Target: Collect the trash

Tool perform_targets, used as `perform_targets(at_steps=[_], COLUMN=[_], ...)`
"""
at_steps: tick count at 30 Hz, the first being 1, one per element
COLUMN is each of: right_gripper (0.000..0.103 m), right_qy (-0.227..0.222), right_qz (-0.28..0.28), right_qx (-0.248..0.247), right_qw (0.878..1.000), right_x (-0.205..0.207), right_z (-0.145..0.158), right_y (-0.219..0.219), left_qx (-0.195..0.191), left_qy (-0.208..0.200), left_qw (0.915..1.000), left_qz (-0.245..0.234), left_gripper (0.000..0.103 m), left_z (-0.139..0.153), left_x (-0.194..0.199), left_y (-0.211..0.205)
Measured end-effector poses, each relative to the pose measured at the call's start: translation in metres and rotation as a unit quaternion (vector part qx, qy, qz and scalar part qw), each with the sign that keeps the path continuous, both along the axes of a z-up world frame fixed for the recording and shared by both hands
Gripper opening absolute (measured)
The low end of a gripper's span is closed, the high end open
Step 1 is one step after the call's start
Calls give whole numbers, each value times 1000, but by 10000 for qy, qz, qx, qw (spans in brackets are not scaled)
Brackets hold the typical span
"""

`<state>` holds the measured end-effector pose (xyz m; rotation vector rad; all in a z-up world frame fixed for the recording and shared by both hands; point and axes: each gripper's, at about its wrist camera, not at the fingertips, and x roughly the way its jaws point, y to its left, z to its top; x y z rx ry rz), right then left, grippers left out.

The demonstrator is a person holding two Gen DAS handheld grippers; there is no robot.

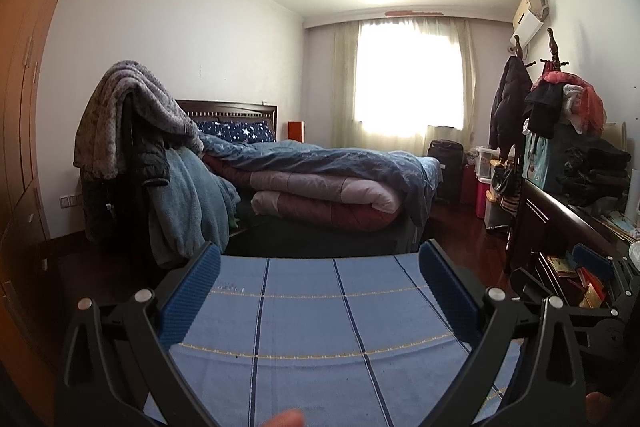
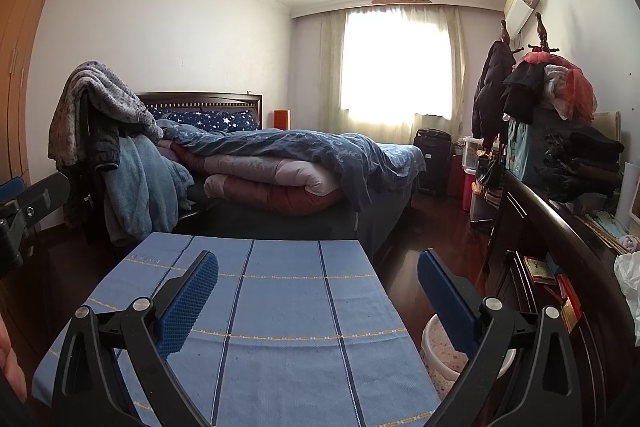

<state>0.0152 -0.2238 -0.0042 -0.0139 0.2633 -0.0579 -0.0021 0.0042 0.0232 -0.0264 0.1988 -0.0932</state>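
My left gripper (image 1: pixel 318 291) is open over a table covered with a blue striped cloth (image 1: pixel 304 347), nothing between its blue pads. My right gripper (image 2: pixel 316 301) is also open, above the right half of the same cloth (image 2: pixel 280 311) and past its right edge. Below its right finger stands a pale waste bin (image 2: pixel 442 357) on the floor beside the table. A crumpled white plastic bag (image 2: pixel 629 279) lies on the dark sideboard at far right. No loose trash shows on the cloth. A blue pad (image 1: pixel 592 261) of the right gripper shows in the left wrist view.
A bed (image 2: pixel 280 163) piled with quilts lies beyond the table. A chair draped with blankets (image 2: pixel 100 131) stands to its left. The dark sideboard (image 2: pixel 560 227) with stacked clothes runs along the right wall. Dark wooden floor (image 2: pixel 432 235) runs between bed and sideboard.
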Motion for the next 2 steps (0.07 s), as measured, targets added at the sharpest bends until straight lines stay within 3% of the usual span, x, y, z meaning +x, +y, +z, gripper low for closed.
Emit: perform_targets(at_steps=[2], right_gripper=[99], right_qy=[17], right_qz=[-5], right_qx=[21], right_qw=[10000], right_x=[-2], right_z=[-3], right_y=[-3], left_qx=[2], left_qy=[35], left_qw=[10000], left_qz=[7], left_gripper=[100], left_z=[-1], left_x=[3], left_y=[1])
